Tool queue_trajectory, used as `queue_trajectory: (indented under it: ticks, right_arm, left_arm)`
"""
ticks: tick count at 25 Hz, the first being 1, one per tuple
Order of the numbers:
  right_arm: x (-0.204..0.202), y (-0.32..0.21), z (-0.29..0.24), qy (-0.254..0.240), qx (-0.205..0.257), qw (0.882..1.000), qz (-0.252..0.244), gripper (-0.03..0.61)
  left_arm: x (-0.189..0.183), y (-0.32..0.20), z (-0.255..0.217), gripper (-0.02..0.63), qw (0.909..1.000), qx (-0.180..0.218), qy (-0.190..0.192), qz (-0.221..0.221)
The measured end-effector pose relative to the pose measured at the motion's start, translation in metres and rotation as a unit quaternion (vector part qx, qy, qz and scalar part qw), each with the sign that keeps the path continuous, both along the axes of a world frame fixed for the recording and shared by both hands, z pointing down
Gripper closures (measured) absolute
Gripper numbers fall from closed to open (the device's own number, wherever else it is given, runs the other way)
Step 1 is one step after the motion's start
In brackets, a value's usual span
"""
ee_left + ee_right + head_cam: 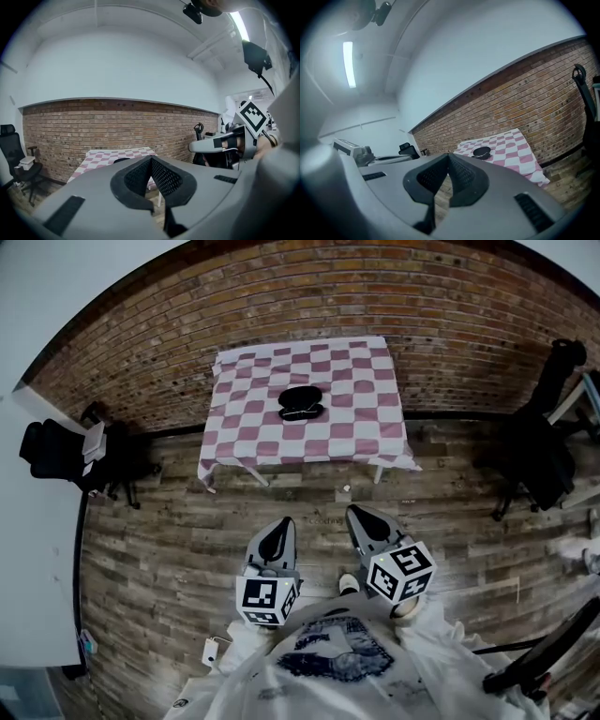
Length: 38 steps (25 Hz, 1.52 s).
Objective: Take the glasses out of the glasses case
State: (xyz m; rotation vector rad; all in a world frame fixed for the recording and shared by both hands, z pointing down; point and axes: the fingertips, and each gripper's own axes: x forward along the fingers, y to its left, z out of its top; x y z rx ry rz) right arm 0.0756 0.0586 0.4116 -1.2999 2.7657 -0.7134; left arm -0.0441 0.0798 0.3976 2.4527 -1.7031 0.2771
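A black glasses case [301, 403] lies closed near the middle of a small table with a pink-and-white checked cloth [366, 371], against the brick wall. I stand on the wooden floor a few steps short of the table. My left gripper [283, 522] and right gripper [355, 511] are held side by side in front of my body, both pointing at the table, both shut with nothing in them. In the right gripper view the case [482, 151] shows just past the meeting jaws [448, 157]. The left gripper's jaws [151, 160] hide most of the case in its own view.
A black office chair [58, 452] stands by a white desk [28, 549] on the left. Dark chairs and gear [548, 451] stand on the right. A brick wall [309, 296] runs behind the table. Wooden floor [169, 549] lies between me and the table.
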Motion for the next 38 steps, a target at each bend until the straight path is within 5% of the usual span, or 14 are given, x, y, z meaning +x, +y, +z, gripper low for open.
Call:
queue_trajectory:
  ticks: [14, 25, 38]
  right_arm:
    - [0.000, -0.058, 0.008, -0.007, -0.005, 1.000, -0.021, 0.565]
    - [0.004, -0.110, 0.020, 0.004, -0.013, 1.000, 0.014, 0.565]
    - [-0.046, -0.216, 0.029, 0.027, -0.033, 0.999, 0.021, 0.565]
  left_arm:
    - [-0.001, -0.058, 0.010, 0.606, 0.9997, -0.009, 0.001, -0.023]
    - [-0.009, -0.120, 0.026, 0.606, 0.9998, -0.016, 0.011, -0.001]
    - [-0.054, -0.235, 0.038, 0.606, 0.9991, -0.032, 0.024, 0.013]
